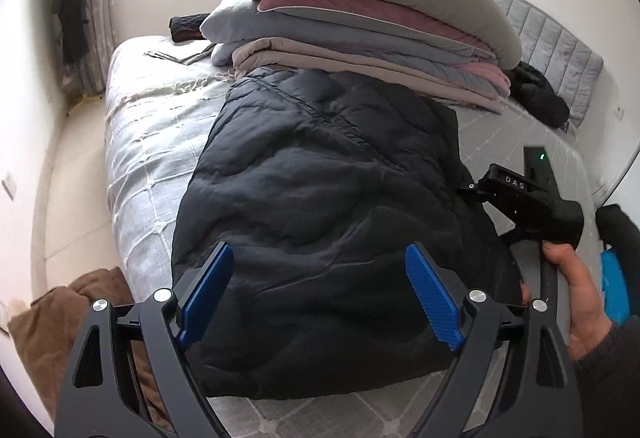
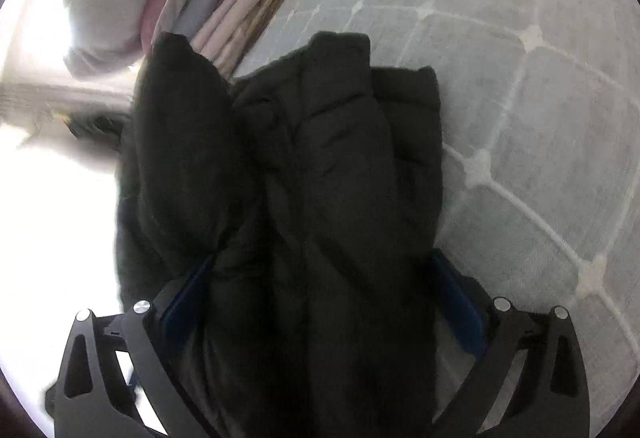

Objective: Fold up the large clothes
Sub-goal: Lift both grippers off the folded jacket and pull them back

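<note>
A black puffy jacket (image 1: 320, 178) lies lengthwise on the bed, folded into a long block. My left gripper (image 1: 320, 290) hovers over its near end, open, with nothing between the blue pads (image 1: 208, 294). At the jacket's right edge a hand (image 1: 576, 298) holds the right gripper's black housing (image 1: 536, 206). In the blurred right wrist view, bunched jacket (image 2: 320, 158) fills the gap of my right gripper (image 2: 324, 298). Its jaws stand wide, and the fabric half hides both pads (image 2: 460, 302).
A tall pile of folded quilts (image 1: 360, 30) sits just beyond the jacket's far end. The grey checked bedcover (image 1: 152, 142) shows on both sides. A black garment (image 1: 540, 98) lies far right, and brown cloth (image 1: 60, 318) lies by the bed's near left corner.
</note>
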`<state>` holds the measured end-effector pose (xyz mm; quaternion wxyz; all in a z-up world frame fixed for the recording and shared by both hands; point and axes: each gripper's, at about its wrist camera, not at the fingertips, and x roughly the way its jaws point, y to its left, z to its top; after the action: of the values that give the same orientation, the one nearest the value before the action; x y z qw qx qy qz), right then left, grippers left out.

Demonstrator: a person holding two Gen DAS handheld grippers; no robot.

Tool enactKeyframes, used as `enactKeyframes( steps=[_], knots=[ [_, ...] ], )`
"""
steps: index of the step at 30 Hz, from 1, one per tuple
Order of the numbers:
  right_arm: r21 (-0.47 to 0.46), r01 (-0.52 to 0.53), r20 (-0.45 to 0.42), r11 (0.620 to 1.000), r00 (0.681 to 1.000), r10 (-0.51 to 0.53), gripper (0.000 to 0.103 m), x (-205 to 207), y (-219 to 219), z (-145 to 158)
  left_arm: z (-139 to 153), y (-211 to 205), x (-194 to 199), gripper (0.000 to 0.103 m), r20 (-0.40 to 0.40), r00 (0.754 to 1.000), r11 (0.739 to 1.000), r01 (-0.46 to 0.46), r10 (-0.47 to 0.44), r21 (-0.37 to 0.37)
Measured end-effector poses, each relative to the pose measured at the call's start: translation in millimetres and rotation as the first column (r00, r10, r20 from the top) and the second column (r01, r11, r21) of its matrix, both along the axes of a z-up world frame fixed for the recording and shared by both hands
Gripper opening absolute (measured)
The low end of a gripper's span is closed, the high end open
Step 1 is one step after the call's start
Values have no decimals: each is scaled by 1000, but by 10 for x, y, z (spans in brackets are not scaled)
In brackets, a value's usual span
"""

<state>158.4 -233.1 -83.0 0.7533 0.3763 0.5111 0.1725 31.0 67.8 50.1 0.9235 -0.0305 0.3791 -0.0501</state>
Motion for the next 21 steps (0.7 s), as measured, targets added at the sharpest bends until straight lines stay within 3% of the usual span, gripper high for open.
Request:
enactKeyframes(
  steps=[2,5,7,10,12,13,15,18,21],
  knots=[
    [-100,-8,56,995,998,14,98,-75,12,185,0,-5,-21,83,1,1000,1000,-1,1,9],
    [-283,95,219,954,975,-32,98,-376,-51,564,31,-13,-76,84,16,1000,1000,-2,2,23],
    [-348,112,356,931,934,20,98,-725,98,859,53,-25,-102,84,27,1000,999,-6,5,38],
    [-421,75,462,904,875,142,98,-1304,467,1037,94,-51,-150,87,49,999,998,-20,17,65],
    [-504,0,401,864,886,234,98,-1240,752,877,127,-78,-199,88,69,997,996,-27,21,86],
    [-552,-79,302,830,909,287,98,-1060,929,667,137,-97,-224,89,78,997,995,-30,23,96],
    [-537,-124,231,834,930,287,98,-1039,993,388,165,-136,-307,89,102,995,991,-30,17,127],
    [-545,-60,267,836,933,241,97,-1190,939,555,199,-135,-420,91,127,992,988,-42,23,150],
    [-581,39,373,813,901,223,97,-1543,956,833,234,-129,-533,95,152,988,987,-50,26,154]
  ],
)
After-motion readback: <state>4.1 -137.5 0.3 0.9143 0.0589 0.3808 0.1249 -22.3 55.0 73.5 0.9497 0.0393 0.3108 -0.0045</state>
